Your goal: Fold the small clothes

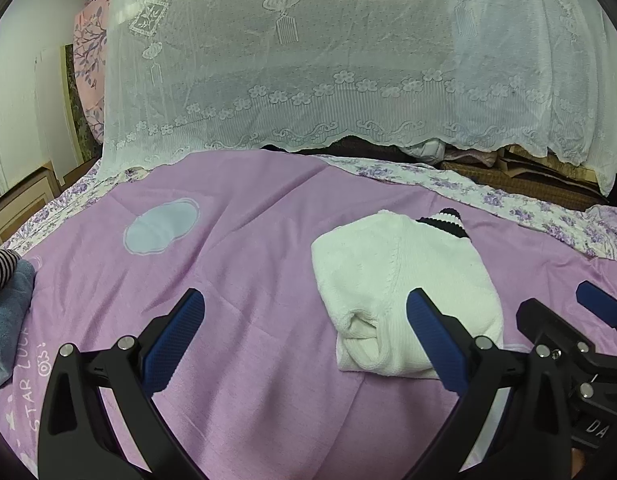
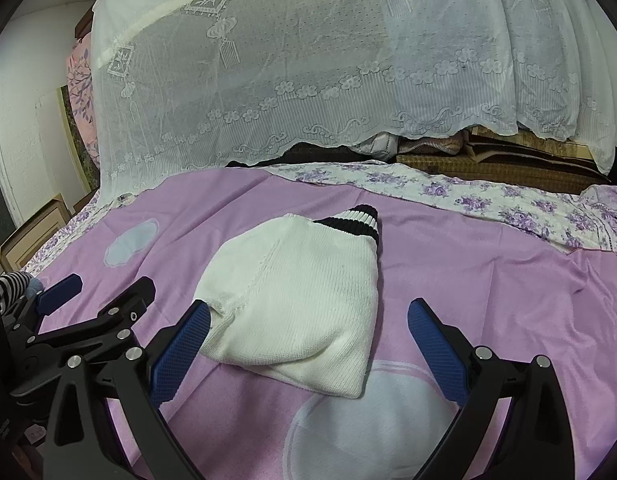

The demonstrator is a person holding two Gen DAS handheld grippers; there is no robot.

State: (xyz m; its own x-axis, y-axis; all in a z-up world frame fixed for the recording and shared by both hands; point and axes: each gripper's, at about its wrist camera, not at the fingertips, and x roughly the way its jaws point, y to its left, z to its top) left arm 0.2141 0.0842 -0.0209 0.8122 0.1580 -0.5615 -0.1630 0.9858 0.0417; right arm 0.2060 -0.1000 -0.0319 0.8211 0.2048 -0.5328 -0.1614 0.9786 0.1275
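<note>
Fingers of both grippers, left gripper and right gripper, spread wide, holding nothing. Folded white knit garment with black-striped cuff lies centred on pink-purple bedspread, apparently released to settle; folded grey-blue towel far left, likely finished stack.

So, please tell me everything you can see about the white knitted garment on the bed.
The white sweater is a small ribbed knit, thick and soft looking. It lies folded into a compact, roughly rectangular bundle on the pink bedspread. At its far end a black and white striped band shows, a cuff or a hem. A raised seam runs across the top layer, and folded layers show at the near edge. Both grippers are open; whether any finger touches it cannot be told.
</note>
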